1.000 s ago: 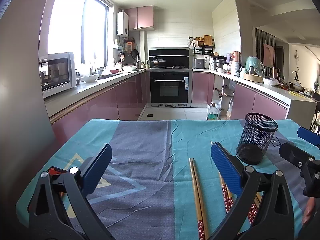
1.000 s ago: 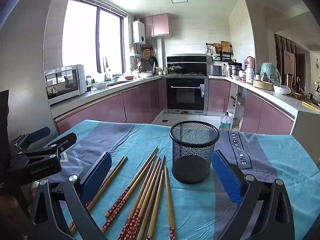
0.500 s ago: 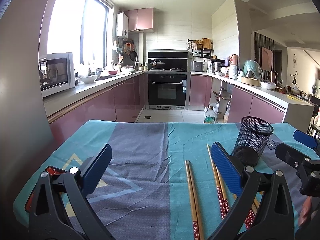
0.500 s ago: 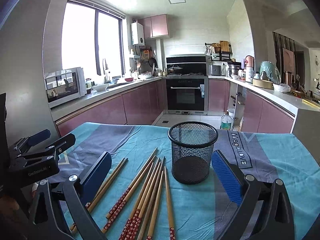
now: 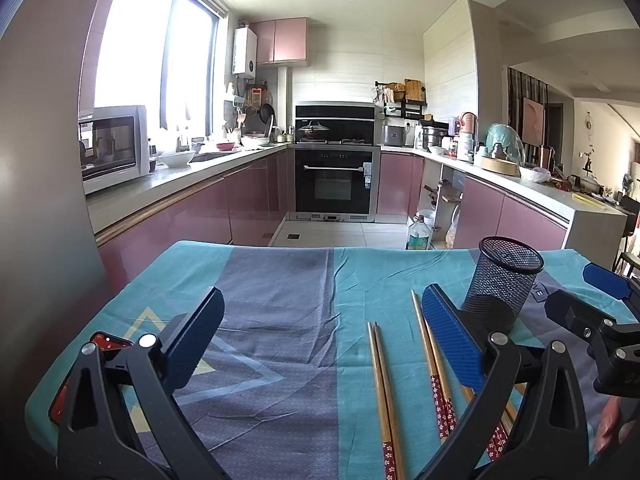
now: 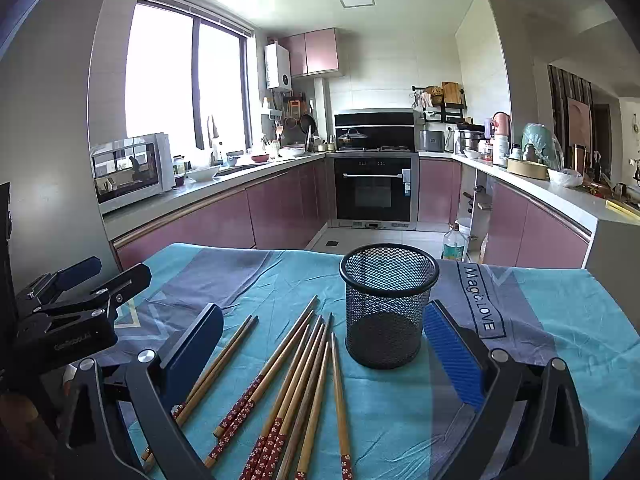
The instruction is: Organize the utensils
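Both hand-held grippers gape wide, empty: left hand-held gripper point(image 5: 320, 336), right hand-held gripper point(image 6: 324, 340). Chopsticks point(image 6: 296, 380) lie fanned on the bench point(image 6: 560, 340) beside the mesh cup point(image 6: 386, 304). Best pinch one near its patterned end, tip upright over the cup.

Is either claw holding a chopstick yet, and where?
No. Left claw and right claw are both open and empty; the chopsticks lie on the tablecloth.

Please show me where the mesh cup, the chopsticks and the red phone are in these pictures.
mesh cup point(image 6: 386, 312), right wrist view, on its mesh side wall.
chopsticks point(image 6: 296, 364), right wrist view, on a wooden shaft in the middle of the bunch.
red phone point(image 5: 105, 340), left wrist view, on its visible upper corner.
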Demonstrator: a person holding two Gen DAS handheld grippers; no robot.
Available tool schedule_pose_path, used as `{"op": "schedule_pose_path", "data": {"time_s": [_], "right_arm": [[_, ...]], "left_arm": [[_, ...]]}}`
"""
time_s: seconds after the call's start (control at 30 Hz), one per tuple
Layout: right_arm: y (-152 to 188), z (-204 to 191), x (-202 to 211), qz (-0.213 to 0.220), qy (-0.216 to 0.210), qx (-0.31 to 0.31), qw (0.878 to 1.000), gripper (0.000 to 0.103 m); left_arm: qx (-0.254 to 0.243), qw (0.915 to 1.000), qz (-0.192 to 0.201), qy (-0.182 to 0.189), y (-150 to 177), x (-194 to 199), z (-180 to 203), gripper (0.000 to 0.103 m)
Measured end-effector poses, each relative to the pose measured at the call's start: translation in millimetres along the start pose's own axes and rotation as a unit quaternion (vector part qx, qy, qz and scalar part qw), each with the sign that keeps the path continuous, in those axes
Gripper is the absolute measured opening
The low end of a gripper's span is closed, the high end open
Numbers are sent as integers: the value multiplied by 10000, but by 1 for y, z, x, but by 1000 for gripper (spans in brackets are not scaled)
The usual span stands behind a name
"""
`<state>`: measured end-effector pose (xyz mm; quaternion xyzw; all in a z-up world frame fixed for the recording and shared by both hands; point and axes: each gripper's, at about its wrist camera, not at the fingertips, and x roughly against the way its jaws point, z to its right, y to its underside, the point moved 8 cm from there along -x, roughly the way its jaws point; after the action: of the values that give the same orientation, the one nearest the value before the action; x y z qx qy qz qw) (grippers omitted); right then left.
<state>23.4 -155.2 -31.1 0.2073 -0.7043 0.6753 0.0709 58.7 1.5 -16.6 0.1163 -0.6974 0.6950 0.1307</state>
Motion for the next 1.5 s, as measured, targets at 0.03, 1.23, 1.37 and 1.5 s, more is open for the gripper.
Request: {"op": "schedule_pose_path", "data": {"time_s": [0.03, 1.23, 1.37, 1.5], "right_arm": [[0, 0, 0, -4, 2, -2, 10000, 97], [1, 3, -4, -73, 4, -18, 10000, 97], [2, 7, -6, -109, 5, -52, 9999, 97], [2, 8, -8, -145, 1, -70, 9999, 97]], "left_arm": [[2, 10000, 0, 1, 0, 0, 0, 97], [-17, 9997, -176, 167, 3, -7, 10, 97], [-28, 9997, -191, 173, 3, -7, 11, 97], [-33, 9995, -256, 195, 4, -9, 13, 97]]}}
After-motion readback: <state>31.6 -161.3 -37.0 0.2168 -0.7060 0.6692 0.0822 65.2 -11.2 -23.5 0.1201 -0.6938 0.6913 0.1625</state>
